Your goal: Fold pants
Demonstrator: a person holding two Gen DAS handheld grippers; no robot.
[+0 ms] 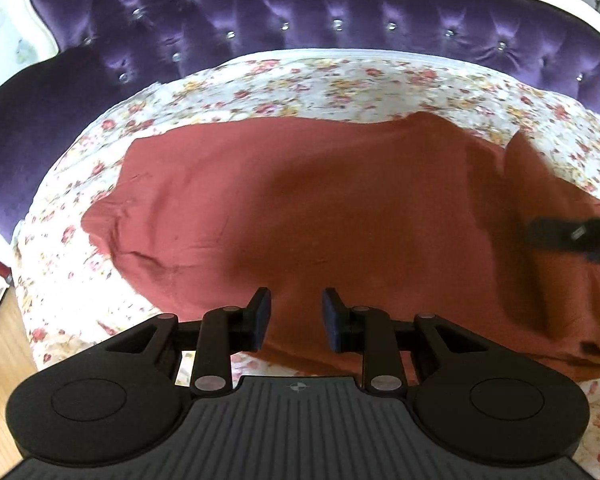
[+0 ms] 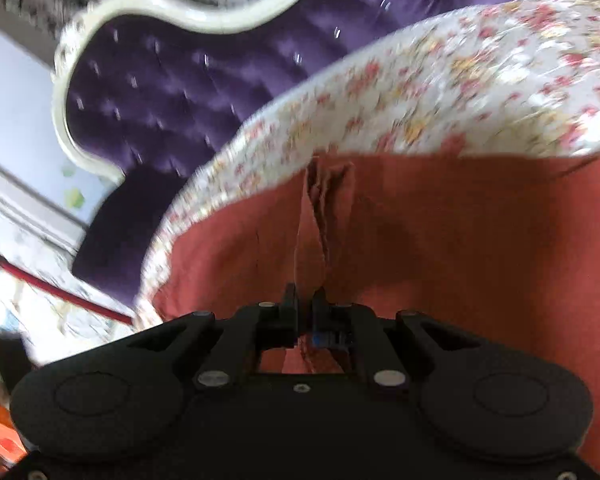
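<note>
Rust-red pants, plain and unpatterned, lie across a bedspread of creamy white scattered with small pink, red and yellow flowers. Behind rises a deep purple velvet headboard, tufted in diamonds with a glinting silvery stud at each dimple, edged by a glossy cream-white frame. The left claw is matte black with dark blue pads; the right claw is black too, a speck of bright blue inside. Pale honey-coloured wood floor shows at the lower left.
</note>
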